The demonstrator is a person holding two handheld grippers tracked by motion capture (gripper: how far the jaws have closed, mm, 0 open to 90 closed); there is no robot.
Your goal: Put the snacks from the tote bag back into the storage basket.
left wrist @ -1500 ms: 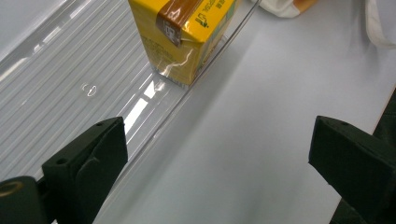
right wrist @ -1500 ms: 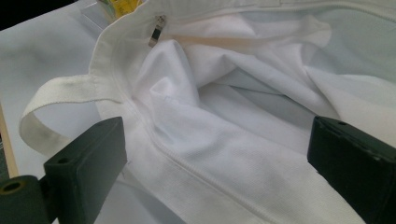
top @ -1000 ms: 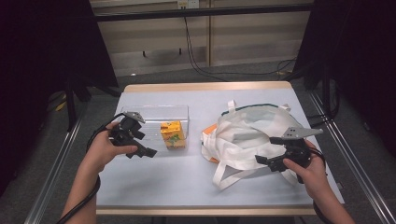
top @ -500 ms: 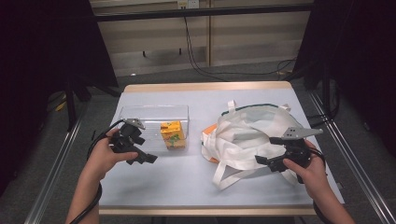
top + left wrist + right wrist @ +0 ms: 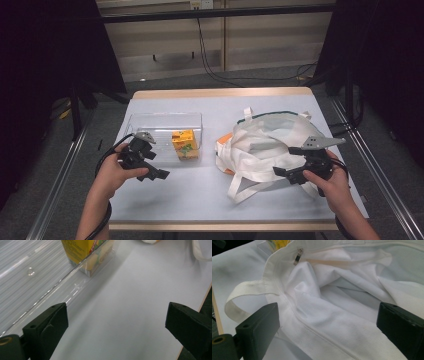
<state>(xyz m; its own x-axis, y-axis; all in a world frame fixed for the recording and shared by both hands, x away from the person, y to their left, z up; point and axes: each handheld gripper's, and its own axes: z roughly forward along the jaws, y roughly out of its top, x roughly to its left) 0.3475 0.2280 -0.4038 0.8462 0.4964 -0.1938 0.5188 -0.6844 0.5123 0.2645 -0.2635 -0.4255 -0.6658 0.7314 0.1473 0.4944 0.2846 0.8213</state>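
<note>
A clear plastic box (image 5: 160, 127) stands on the left half of the table, with a yellow-orange carton (image 5: 183, 144) upright at its right end. A white tote bag (image 5: 267, 142) lies crumpled on the right half, its mouth gaping. My left gripper (image 5: 156, 166) hovers just in front of the box, open and holding nothing. In the left gripper view the left gripper (image 5: 115, 327) points along the box wall (image 5: 47, 293) toward the carton (image 5: 80, 250). My right gripper (image 5: 286, 161) is open at the bag's near right edge. In the right gripper view the right gripper (image 5: 327, 325) spans the bag's white cloth (image 5: 332, 302).
Something orange (image 5: 224, 140) pokes out at the bag's left edge. The bag's straps (image 5: 245, 187) trail toward the front of the table. A zipper pull (image 5: 297, 256) hangs at the bag's rim. The wooden table edge (image 5: 220, 225) runs along the front.
My left gripper has drawn back a little from the box toward the table's front. The right gripper has barely moved.
</note>
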